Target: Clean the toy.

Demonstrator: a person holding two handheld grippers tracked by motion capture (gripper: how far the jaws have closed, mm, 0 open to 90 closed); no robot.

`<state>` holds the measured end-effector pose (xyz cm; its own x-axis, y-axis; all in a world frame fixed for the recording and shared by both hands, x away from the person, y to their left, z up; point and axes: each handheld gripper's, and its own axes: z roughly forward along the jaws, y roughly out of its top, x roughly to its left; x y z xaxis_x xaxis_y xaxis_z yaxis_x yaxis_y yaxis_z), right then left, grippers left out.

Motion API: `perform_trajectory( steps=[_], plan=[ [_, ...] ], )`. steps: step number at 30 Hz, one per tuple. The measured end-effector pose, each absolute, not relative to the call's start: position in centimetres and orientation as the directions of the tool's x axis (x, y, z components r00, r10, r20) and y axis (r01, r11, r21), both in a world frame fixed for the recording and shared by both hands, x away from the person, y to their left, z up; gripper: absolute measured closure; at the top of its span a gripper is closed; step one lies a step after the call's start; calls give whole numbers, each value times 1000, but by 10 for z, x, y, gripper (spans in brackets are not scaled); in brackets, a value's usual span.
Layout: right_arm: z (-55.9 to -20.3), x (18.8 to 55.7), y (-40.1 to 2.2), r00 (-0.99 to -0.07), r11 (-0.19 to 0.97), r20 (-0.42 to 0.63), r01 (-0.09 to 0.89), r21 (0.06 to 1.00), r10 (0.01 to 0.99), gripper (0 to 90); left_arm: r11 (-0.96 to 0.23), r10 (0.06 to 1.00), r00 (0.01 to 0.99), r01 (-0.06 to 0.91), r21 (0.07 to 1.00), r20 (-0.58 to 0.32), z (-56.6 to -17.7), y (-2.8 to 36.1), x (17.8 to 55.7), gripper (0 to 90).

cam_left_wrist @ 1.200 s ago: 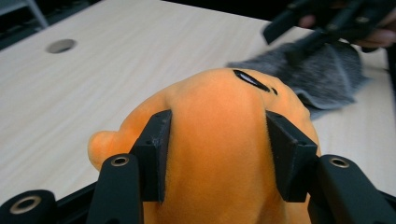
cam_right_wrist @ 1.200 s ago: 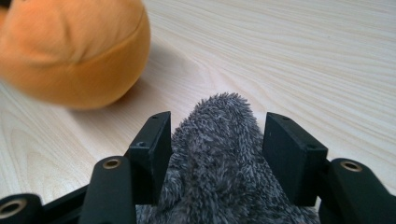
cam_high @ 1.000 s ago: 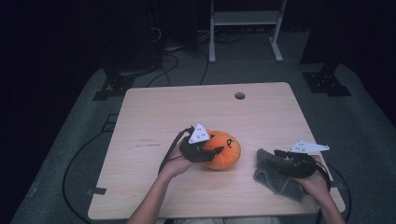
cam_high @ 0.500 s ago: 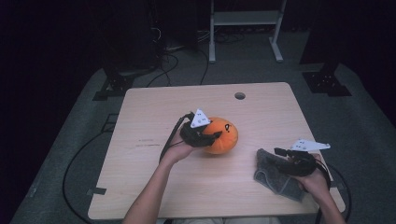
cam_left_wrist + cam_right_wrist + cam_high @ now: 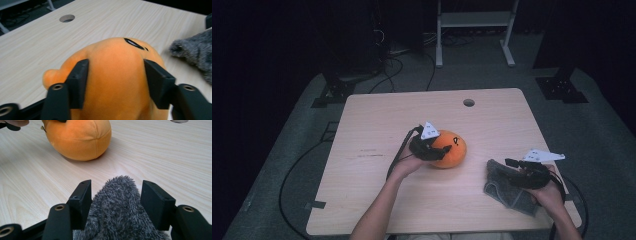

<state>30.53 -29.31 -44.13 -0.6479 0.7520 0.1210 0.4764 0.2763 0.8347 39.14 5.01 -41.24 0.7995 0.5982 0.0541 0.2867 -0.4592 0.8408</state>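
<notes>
A round orange plush toy with a small black mark rests on the light wooden table near its middle. My left gripper reaches over it from the left. Its jaws have just been opening, but the plush still bulges between them and touches both pads. At the front right lies a grey furry cloth. My right gripper sits over its near end, and the fur fills the gap between the wide-set jaws. The orange plush lies just beyond it.
A round cable hole sits near the table's far edge. Black cables trail off the table's left side to the floor. A white frame and dark stands are on the floor behind the table.
The left hand carried the orange plush a little away from the person, then lowered it onto the table. The right hand and the grey cloth have kept still.
</notes>
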Motion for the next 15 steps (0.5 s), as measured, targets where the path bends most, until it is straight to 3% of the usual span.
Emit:
perform_trajectory(
  steps=[4, 15],
  plan=[
    [-440, 304, -292, -647, 275, 119, 474, 837, 753, 409, -460, 603, 796, 301, 835, 45, -407, 55, 389, 257],
    [-441, 305, -292, -647, 270, 129, 481, 834, 751, 409, -451, 589, 807, 290, 844, 37, -397, 62, 379, 198]
  ],
)
